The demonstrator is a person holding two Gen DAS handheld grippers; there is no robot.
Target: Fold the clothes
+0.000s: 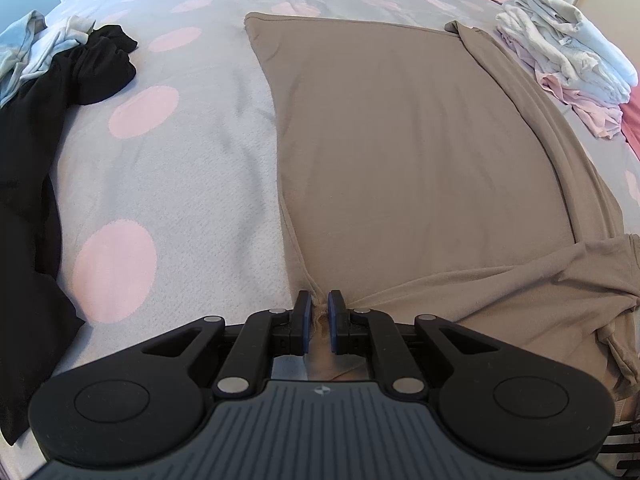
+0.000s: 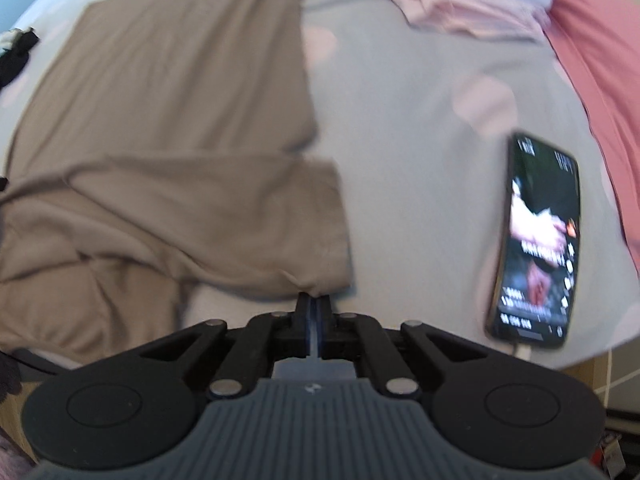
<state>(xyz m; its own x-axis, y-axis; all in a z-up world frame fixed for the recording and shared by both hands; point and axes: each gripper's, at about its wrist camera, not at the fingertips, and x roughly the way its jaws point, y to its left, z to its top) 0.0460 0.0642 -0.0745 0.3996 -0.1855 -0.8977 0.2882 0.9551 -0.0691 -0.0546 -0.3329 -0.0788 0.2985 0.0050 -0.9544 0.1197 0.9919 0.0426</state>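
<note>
A tan shirt (image 1: 400, 152) lies spread on the grey bedspread with pink dots (image 1: 180, 160), one long side folded over. My left gripper (image 1: 319, 306) is shut on a bunched bit of the shirt's near edge. In the right wrist view the same tan shirt (image 2: 160, 128) fills the left half, its sleeve (image 2: 224, 224) reaching toward me. My right gripper (image 2: 315, 300) is shut on the sleeve's near corner, with the cloth pinched between the pads. This view is blurred.
A black garment (image 1: 44, 128) and pale blue clothes (image 1: 24, 48) lie at the left. A pile of white and pink clothes (image 1: 560, 52) sits at the right. A lit phone (image 2: 536, 240) on a cable lies right of my right gripper, beside coral fabric (image 2: 600, 80).
</note>
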